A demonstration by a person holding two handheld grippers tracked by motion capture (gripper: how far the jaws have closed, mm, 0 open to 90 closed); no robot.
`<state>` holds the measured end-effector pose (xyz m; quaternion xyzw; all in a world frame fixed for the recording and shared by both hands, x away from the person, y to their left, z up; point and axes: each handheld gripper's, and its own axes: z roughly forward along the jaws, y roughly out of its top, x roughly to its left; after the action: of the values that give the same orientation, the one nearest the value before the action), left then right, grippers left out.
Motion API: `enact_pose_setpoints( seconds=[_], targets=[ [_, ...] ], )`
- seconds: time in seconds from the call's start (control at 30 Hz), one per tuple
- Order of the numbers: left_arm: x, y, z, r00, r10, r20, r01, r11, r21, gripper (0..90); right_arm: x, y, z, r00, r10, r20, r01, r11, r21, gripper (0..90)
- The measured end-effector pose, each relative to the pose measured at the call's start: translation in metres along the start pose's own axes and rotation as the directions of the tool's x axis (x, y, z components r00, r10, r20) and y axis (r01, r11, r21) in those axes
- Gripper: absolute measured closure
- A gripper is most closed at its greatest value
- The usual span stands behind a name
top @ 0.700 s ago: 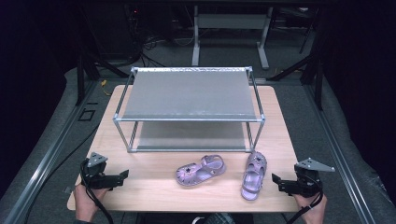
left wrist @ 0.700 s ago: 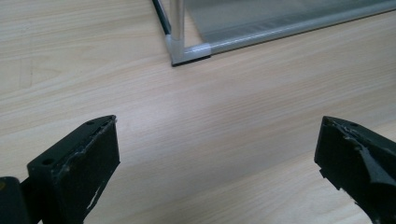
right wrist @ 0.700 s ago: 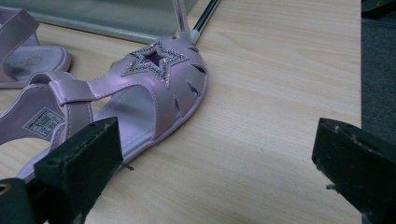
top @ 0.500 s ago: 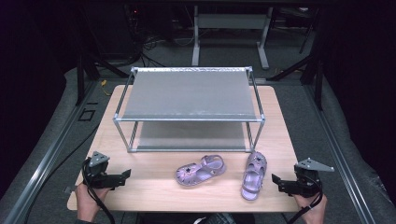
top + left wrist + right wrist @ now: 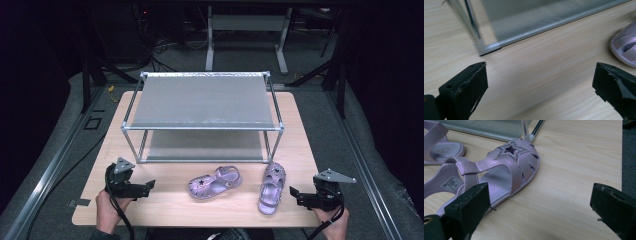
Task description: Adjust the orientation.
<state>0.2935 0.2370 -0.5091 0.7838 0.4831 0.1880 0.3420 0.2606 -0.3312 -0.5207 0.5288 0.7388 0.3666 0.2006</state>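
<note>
High view: both tongs wide and empty, left tongs [image 5: 150, 186] near the counter's front-left corner, right tongs [image 5: 293, 193] by the front-right corner, just beside the right sandal [image 5: 271, 187]; the left sandal [image 5: 215, 182] lies mid-front. Risk: thin strap may slip from a shallow pinch. Carrying a sandal to the shoe rack [image 5: 202, 127] could clip its front rail.

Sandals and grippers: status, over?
Left gripper and right gripper open, empty. Two purple sandals on table, before the rack. Nothing between.
</note>
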Motion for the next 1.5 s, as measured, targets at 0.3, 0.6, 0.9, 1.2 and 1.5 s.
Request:
enact_pose_setpoints(
  seconds=[0.3,0.6,0.9,1.2,1.5],
  targets=[
    [-0.035,0.018,0.016,0.9953,0.062,0.075,-0.062,0.9981,0.000,0.0,0.000,-0.002,0.000,1.0000,-0.001,0.001,0.001,1.000,0.013,3.5],
    [-0.068,0.037,0.035,0.9803,0.124,0.154,-0.128,0.9917,0.014,0.1,0.000,-0.002,0.002,1.0000,0.005,-0.006,-0.005,1.000,0.013,5.1],
    [-0.112,0.056,0.062,0.9481,0.188,0.257,-0.201,0.9791,0.028,8.0,0.002,-0.002,0.005,0.9999,0.001,-0.011,-0.001,1.000,0.019,5.4],
    [-0.142,0.066,0.079,0.9139,0.232,0.333,-0.262,0.9638,0.049,35.3,-0.002,-0.005,0.002,0.9998,0.011,-0.014,-0.010,1.000,0.020,6.2],
    [-0.152,0.072,0.079,0.9085,0.287,0.303,-0.310,0.9503,0.028,50.9,-0.001,-0.003,0.005,0.9995,0.007,-0.029,-0.006,1.000,0.023,6.5]
  ],
)
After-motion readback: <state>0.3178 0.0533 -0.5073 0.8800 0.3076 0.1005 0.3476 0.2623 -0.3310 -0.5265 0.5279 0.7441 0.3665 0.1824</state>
